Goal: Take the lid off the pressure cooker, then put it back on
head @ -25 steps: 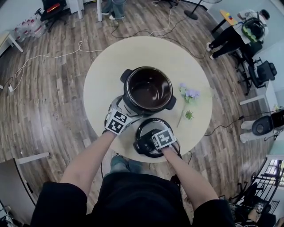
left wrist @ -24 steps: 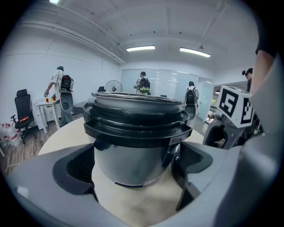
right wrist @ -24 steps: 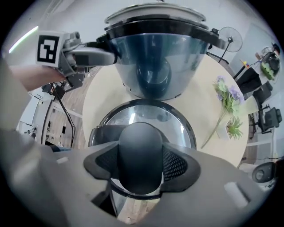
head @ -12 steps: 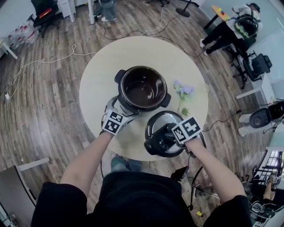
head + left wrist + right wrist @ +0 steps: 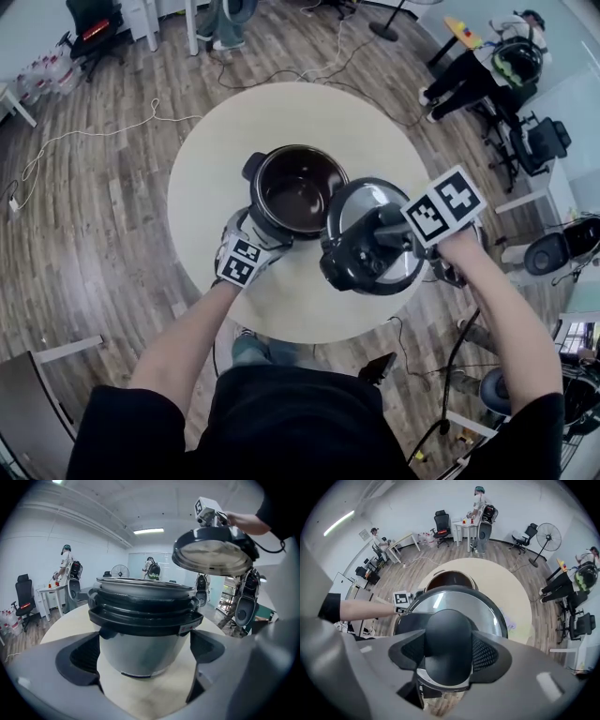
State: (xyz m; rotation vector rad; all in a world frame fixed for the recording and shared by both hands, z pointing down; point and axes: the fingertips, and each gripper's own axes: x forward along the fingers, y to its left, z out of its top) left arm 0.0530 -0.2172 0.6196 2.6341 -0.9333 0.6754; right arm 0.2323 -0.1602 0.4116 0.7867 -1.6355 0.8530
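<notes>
Both claws busy: right gripper clamped on handle of lid, airborne centre-right beside open cooker; left gripper jaws apart flanking its base, so level lid, centre over cooker, then lower.

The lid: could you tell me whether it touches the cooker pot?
Apart. The left gripper view shows the lid hanging clear above the pot, with background between them.

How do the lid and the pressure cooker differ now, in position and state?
The lid hangs in the air above the table; the pressure cooker stands on it. The right gripper clamps the lid's black handle; the cooker's body sits between the jaws of the left gripper, contact unclear. Both are silver metal with black parts.
</notes>
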